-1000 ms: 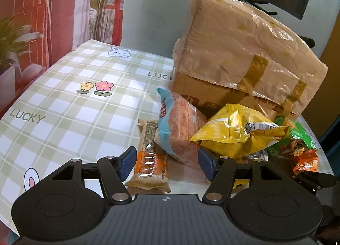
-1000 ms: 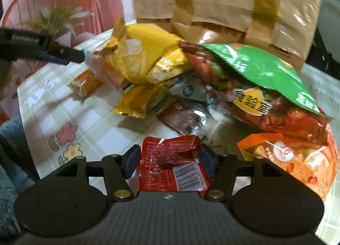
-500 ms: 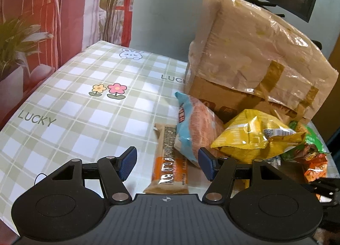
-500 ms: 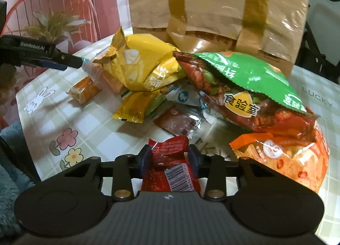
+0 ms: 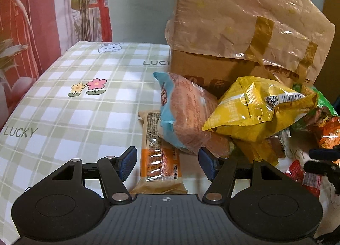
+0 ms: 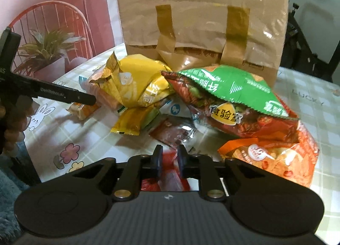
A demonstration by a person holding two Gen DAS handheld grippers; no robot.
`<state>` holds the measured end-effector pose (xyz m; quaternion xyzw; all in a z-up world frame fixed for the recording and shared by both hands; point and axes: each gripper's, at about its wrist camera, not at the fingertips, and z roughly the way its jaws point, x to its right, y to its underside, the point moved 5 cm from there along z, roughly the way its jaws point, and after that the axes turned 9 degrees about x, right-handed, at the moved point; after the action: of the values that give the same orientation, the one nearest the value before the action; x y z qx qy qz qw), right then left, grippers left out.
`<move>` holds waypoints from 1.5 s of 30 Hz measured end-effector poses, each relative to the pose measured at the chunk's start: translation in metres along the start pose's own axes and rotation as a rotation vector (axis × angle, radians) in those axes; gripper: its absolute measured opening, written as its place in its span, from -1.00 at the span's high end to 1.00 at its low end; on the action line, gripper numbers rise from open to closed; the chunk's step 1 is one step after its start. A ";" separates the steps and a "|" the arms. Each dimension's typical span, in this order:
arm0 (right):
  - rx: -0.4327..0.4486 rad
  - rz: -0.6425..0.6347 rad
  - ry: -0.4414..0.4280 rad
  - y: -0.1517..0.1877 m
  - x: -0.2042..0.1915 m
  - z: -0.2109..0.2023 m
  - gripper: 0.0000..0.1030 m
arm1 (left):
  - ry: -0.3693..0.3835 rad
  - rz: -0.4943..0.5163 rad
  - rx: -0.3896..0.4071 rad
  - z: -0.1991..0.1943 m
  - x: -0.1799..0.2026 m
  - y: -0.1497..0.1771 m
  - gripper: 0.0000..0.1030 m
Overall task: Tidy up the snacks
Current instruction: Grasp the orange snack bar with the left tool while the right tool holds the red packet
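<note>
On the "LUCKY" tablecloth (image 5: 63, 117), right gripper (image 6: 170, 160) pinches a red packet (image 6: 170, 178); left gripper (image 5: 166, 163) gapes.

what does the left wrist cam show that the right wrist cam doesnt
Only the left wrist view shows the left gripper open around the orange snack bar, and the blue-ended packet in full.

Only the right wrist view shows the right gripper shut on the red packet, plus the orange chip bag.

Both show the yellow bag, green-topped bag, taped brown box and checked tablecloth.
</note>
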<state>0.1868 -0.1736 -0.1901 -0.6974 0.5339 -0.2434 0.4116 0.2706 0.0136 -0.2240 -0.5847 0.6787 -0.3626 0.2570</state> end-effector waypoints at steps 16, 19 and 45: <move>-0.105 -0.101 -0.024 0.021 -0.014 0.016 0.00 | -0.018 -0.046 -0.035 0.001 -0.009 0.011 -0.29; -0.092 -0.123 -0.022 0.021 -0.017 0.020 -0.02 | -0.025 -0.037 -0.026 0.002 -0.009 0.007 -0.29; 0.059 -0.090 -0.058 -0.009 -0.017 -0.010 0.21 | -0.126 -0.162 -0.042 -0.016 -0.047 0.008 0.20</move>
<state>0.1788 -0.1597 -0.1756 -0.7149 0.4824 -0.2573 0.4360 0.2616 0.0633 -0.2241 -0.6645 0.6193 -0.3303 0.2565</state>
